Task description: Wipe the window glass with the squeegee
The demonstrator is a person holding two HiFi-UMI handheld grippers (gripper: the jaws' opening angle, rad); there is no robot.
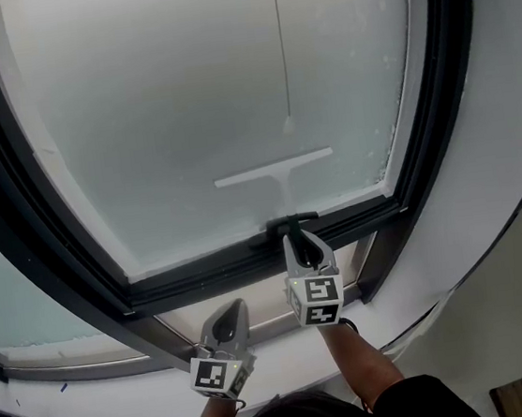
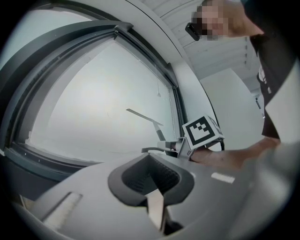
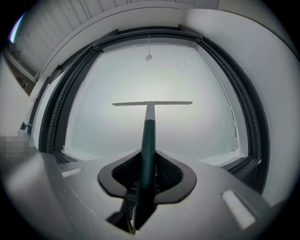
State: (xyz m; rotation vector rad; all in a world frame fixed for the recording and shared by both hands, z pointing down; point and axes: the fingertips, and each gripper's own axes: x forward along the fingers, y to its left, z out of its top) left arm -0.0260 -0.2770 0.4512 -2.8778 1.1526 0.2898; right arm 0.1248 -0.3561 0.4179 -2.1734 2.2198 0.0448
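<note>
Squeegee (image 1: pixel 282 183): looked light and stiff. Blade edge likely soft, smooth handle might twist under pressure. Best hold judged low on dark handle, which was where right gripper (image 3: pixel 147 172) had it, fingers (image 3: pixel 123 172) clamped on handle end. Handle's long axis ran straight out from gripper, up pane. Blade sat crosswise and level, seemingly against window glass (image 1: pixel 184 118), lower middle of pane, above bottom frame (image 1: pixel 248 256). Left gripper (image 2: pixel 151 177) hung idle beside right, lower down, fingers closed together, nothing held.
</note>
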